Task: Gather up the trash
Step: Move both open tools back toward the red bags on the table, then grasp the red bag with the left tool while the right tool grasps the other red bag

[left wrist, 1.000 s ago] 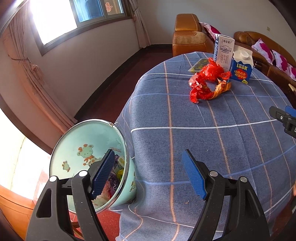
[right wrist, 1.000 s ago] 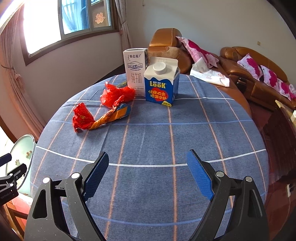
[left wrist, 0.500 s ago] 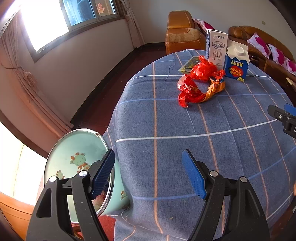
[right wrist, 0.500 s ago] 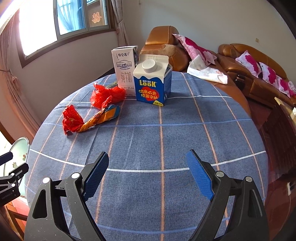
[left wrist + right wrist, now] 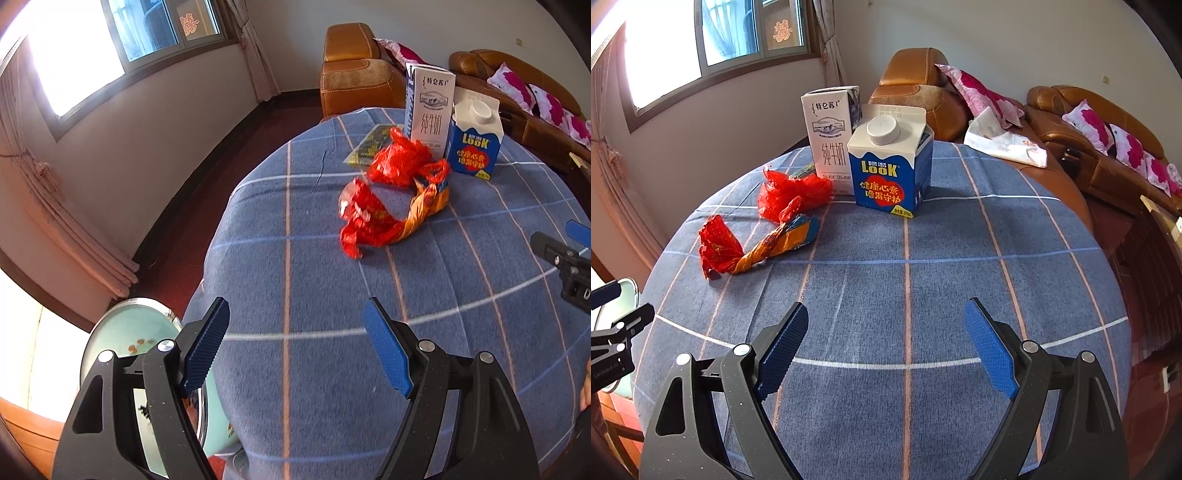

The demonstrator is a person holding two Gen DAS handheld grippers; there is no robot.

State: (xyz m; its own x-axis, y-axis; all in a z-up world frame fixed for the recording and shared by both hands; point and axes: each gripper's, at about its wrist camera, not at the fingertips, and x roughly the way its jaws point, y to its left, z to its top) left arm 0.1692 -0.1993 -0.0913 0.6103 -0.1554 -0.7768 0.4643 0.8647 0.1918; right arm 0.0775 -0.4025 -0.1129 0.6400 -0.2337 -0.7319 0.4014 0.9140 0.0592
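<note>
On the round table with a blue checked cloth (image 5: pixel 332 295) lie a twisted red-and-orange wrapper (image 5: pixel 373 225) (image 5: pixel 746 247) and a crumpled red plastic bag (image 5: pixel 402 162) (image 5: pixel 790 192). Behind them stand a white milk carton (image 5: pixel 430 107) (image 5: pixel 829 140) and a blue LOOK carton (image 5: pixel 474 142) (image 5: pixel 890 166). A pale green bin (image 5: pixel 125 343) stands on the floor at the table's left edge. My left gripper (image 5: pixel 295 343) is open and empty over the near left of the table. My right gripper (image 5: pixel 886 347) is open and empty, in line with the LOOK carton.
A flat yellow-green packet (image 5: pixel 365 147) lies behind the red bag. Brown leather sofas with pink cushions (image 5: pixel 1089 147) stand behind and right of the table. A window and curtain (image 5: pixel 55 184) are to the left. The right gripper's side shows in the left view (image 5: pixel 565 262).
Both grippers have moved forward over the table toward the trash. The bin has slid lower and further left in the left wrist view. Both stay open.
</note>
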